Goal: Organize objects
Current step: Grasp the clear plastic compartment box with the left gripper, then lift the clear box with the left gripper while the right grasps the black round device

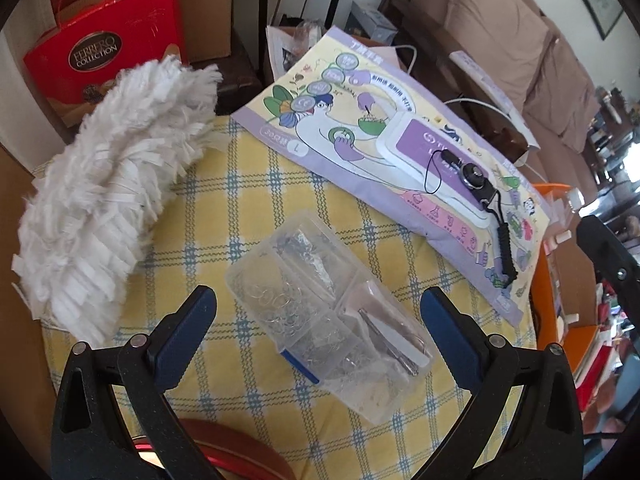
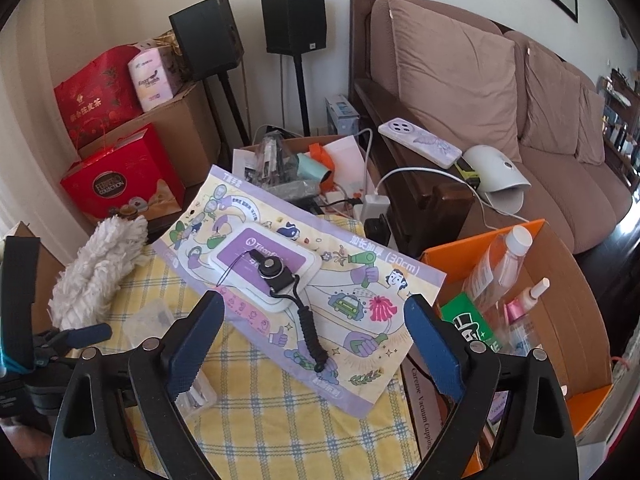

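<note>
A clear plastic box (image 1: 316, 320) of small metal rings and a tool lies on the yellow checked cloth (image 1: 248, 208). My left gripper (image 1: 318, 294) hangs open just above it, one finger on each side, not touching. A black lanyard (image 2: 308, 320) lies across a purple and yellow illustrated packet (image 2: 360, 280). My right gripper (image 2: 314, 299) stands open over the lanyard's braided end, with nothing held. The same lanyard (image 1: 476, 184) and packet (image 1: 360, 140) show at the upper right of the left wrist view. The clear box (image 2: 152, 316) sits at the left of the right wrist view.
A white fringed mop head (image 1: 112, 200) lies on the cloth's left side. An orange cardboard box (image 2: 560, 320) with bottles stands right of the table. Red gift boxes (image 2: 120, 184), speakers and a brown sofa (image 2: 520, 120) stand behind.
</note>
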A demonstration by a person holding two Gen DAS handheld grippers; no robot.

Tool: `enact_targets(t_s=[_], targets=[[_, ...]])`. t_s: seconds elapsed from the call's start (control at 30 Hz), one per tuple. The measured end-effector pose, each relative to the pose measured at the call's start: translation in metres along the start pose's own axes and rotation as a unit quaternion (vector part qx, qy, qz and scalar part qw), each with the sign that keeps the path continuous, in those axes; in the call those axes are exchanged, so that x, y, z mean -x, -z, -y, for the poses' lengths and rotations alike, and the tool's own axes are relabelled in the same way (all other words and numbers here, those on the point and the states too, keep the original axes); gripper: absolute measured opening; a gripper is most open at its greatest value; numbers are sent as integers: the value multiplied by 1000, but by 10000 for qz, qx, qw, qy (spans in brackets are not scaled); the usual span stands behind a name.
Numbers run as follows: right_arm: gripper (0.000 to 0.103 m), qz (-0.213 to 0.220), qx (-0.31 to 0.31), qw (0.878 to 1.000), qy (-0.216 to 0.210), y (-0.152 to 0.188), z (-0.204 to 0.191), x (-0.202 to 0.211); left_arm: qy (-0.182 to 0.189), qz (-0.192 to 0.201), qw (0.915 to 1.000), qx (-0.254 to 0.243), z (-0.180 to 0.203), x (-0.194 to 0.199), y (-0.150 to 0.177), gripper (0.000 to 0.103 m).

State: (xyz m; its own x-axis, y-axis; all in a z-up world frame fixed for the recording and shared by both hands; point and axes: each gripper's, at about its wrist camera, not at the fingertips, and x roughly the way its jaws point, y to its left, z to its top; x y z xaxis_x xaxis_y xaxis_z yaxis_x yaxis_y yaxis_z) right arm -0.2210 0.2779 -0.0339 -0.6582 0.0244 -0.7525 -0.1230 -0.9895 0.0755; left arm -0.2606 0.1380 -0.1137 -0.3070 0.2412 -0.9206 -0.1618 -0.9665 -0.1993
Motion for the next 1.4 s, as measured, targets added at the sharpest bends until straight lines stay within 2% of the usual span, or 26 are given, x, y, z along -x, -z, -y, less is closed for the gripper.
enact_targets(t_s=[0.4,0.57,0.63,0.73,0.83,1.0,1.33,1.4], targets=[[93,-68,-83,9999,73,6,12,-8,-485,-51,9982,-359,29,-26,3,101],[93,-64,-176,9998,104,7,20,-8,-817,72,9941,-706,44,-31,13,96],[93,-68,-188,9997,118,7,22,-8,-780,177,9935,-805,49,-27,15,82],[93,-66,-189,9997,117,7,23,-8,-730,199,9928,-924,51,-25,17,74],[93,-65,-189,9998,78,7,23,-8,-655,227,9934,-910,49,-22,19,70],[89,-55,-135,9999,6,5,21,-7,-381,281,9957,-802,41,-14,21,69],[62,-206,26,9985,-509,-12,5,-31,209,739,9958,-497,21,41,8,68],[61,-257,179,9982,-520,-16,-3,-40,244,817,9953,-456,15,51,4,68]])
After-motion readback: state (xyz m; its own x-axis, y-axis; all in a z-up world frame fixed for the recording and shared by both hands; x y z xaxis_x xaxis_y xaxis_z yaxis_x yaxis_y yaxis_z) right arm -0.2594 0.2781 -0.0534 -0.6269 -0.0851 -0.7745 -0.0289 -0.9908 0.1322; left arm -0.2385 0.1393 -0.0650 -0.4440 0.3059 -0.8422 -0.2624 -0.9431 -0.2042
